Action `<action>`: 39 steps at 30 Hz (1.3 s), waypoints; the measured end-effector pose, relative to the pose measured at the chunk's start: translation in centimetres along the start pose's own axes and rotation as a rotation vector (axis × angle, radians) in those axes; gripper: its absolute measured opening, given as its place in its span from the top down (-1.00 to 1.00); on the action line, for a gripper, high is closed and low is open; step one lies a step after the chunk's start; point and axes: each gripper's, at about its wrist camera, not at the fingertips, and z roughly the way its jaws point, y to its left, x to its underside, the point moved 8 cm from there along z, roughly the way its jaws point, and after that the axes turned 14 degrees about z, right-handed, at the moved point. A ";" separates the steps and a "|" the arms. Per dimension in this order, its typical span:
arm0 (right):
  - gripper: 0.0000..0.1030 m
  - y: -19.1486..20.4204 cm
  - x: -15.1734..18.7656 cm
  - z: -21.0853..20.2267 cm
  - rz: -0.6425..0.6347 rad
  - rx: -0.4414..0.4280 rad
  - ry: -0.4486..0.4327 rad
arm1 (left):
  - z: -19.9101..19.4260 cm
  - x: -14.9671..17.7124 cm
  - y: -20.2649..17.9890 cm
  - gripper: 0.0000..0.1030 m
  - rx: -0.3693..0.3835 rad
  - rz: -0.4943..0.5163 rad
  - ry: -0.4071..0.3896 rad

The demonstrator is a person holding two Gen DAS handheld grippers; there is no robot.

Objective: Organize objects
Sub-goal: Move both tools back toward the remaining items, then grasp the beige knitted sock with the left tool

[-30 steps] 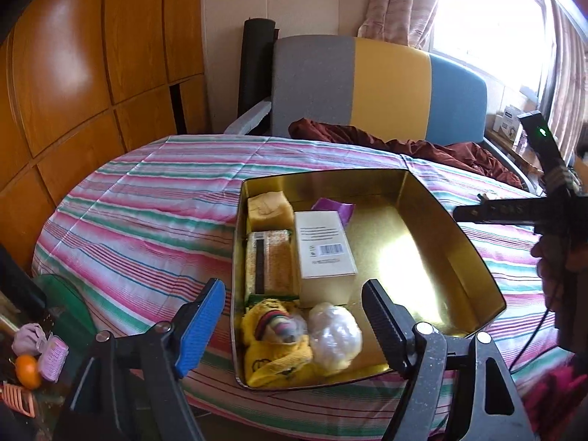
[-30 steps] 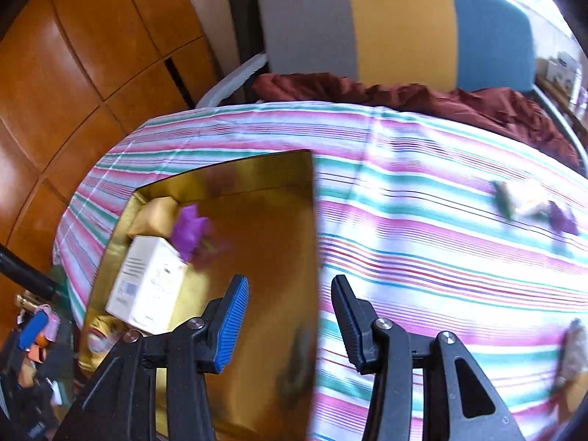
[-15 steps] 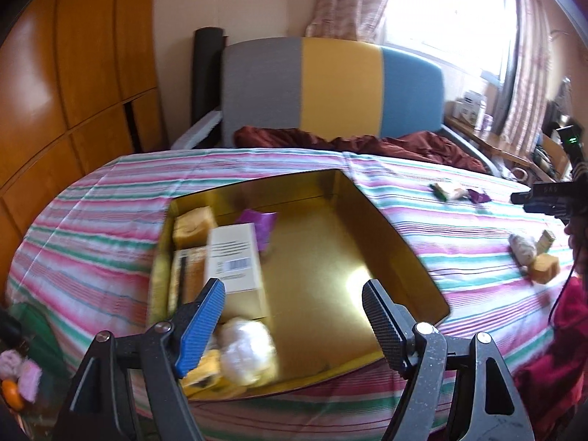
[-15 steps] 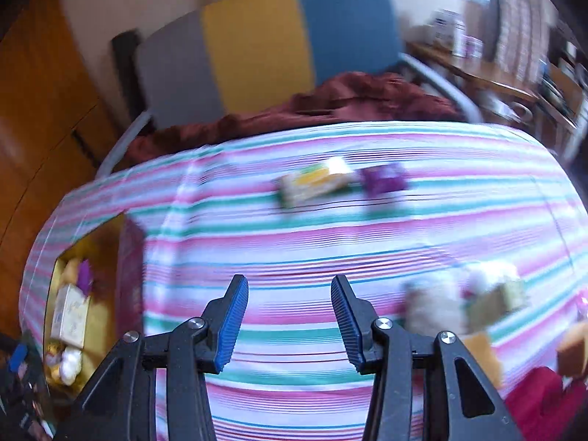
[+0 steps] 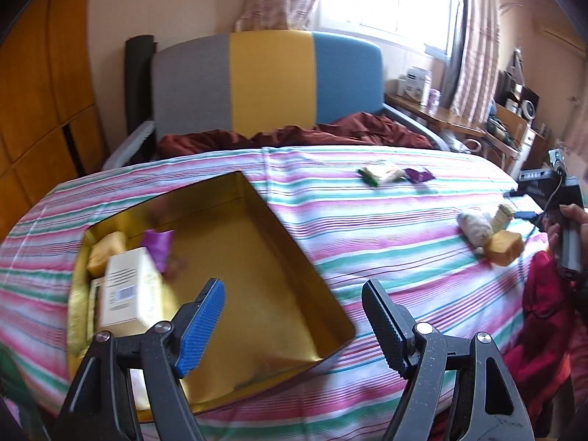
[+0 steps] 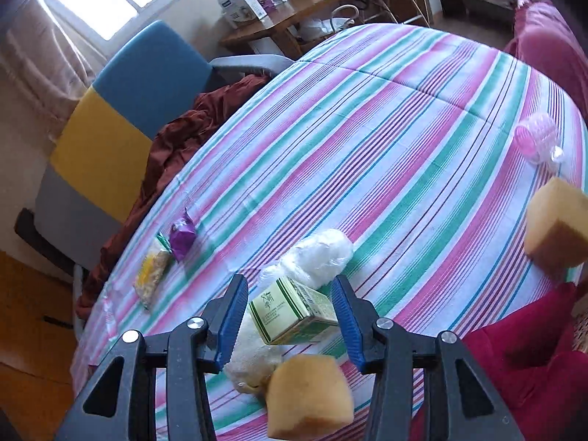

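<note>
best done by lowering the right gripper (image 6: pixel 290 314) straight over the green carton (image 6: pixel 294 312) so both pads meet its flat sides, not a corner. jaws have just been opening and stand moderately apart, with the carton seen between them but apparently not pressed by either pad. worth squaring the wrist to the tilted box first, since it leans on the soft wrapped bundle (image 6: pixel 312 257) behind it and could twist or slide. worth keeping clear of the near yellow sponge (image 6: pixel 308 397) too, which sits just in front of the carton.

striped tablecloth (image 6: pixel 386 139) covers the whole round table. gold tin (image 5: pixel 257 268), seen from the left wrist, sits toward the left, open, its right half bare and its left side already packed with a white box (image 5: pixel 126 294), a yellow sponge and a purple wrapper (image 5: pixel 160 248). left gripper (image 5: pixel 294 319) hangs over the tin's near edge, fingers wide and holding nothing.

green carton: small, pale green with darker bands and printed characters, lying tilted at the right near part of the table, well apart from the tin. further off: a second sponge (image 6: pixel 555 224) at the right edge, a pink clear piece (image 6: pixel 536 139), and a snack packet (image 6: pixel 152 272) touching a purple wrapper at the far left.
</note>
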 end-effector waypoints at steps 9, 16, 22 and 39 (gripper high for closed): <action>-0.01 0.5 -0.8 -2.1 0.017 -0.122 -0.094 | 4.8 -3.6 -7.2 -0.51 0.129 0.064 0.025; -0.02 -0.2 -1.5 -2.4 0.107 -0.222 -0.081 | 10.0 -6.2 -12.5 -0.46 0.264 0.089 0.078; -0.02 0.7 -1.4 -2.5 0.093 -0.280 -0.080 | 13.6 -9.1 -17.4 -0.44 0.401 0.052 0.122; -0.03 1.5 -1.0 -2.5 0.037 -0.302 -0.072 | 21.2 -12.2 -27.5 -0.56 0.471 0.090 0.232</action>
